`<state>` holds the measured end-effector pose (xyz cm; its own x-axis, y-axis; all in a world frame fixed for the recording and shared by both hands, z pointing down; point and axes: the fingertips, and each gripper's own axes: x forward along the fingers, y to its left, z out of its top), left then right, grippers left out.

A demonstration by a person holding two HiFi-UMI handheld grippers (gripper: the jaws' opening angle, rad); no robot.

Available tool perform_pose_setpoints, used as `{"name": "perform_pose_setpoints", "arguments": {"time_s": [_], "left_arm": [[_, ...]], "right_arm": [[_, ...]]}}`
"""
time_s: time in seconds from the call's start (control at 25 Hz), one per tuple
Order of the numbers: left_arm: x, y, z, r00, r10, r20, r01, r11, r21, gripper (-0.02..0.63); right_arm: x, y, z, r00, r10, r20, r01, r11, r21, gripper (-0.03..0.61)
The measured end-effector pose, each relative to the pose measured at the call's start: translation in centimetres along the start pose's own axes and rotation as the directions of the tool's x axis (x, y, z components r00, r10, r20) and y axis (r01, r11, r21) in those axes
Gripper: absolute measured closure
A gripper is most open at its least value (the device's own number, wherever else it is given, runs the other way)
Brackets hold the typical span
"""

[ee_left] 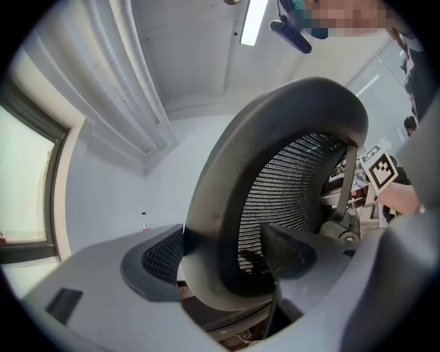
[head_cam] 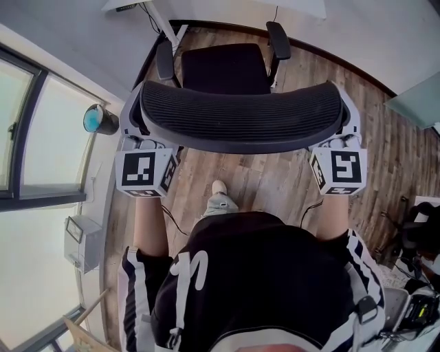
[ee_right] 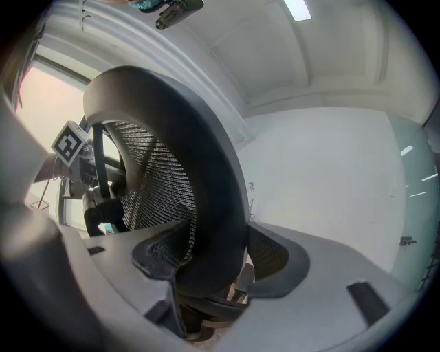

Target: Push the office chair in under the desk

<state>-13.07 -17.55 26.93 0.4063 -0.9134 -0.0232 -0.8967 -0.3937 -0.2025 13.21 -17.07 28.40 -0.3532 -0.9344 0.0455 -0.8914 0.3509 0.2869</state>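
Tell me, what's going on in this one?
A person stands behind the office chair, with the left hand-held gripper and the right hand-held gripper each clamped on a side edge of its backrest. The seat points at the desk ahead, not yet pushed under it.

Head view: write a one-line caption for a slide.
From above: left gripper and right gripper clamp opposite ends of the mesh backrest of the office chair.
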Motion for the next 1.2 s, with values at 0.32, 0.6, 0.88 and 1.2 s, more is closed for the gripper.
{"name": "perform_pose_setpoints", "arguments": {"time_s": [0.32,0.6,0.88,1.2], "left_arm": [[1.3,1.3,-0.1,1.0,-0.024,0.001,0.024,1.0,-0.009,0.273],[1.6,2.9,-0.5,1.0,-0.025,0.013,0.025,1.0,-0.012,0.27],[2.5,4.3,-0.7,0.999,-0.039,0.011,0.039,0.999,-0.011,0.27],[3.9,6.2,-1.5,0.999,-0.053,0.007,0.053,0.998,-0.018,0.27]], "right_arm": [[1.5,0.0,0.4,1.0,-0.014,-0.009,0.014,1.0,0.001,0.307],[2.9,0.9,0.9,0.999,-0.02,-0.028,0.02,1.0,0.006,0.307],[4.0,1.4,1.2,0.998,-0.037,-0.042,0.037,0.999,0.003,0.307],[6.3,1.8,1.2,0.998,-0.047,-0.051,0.047,0.999,-0.006,0.307]]}}
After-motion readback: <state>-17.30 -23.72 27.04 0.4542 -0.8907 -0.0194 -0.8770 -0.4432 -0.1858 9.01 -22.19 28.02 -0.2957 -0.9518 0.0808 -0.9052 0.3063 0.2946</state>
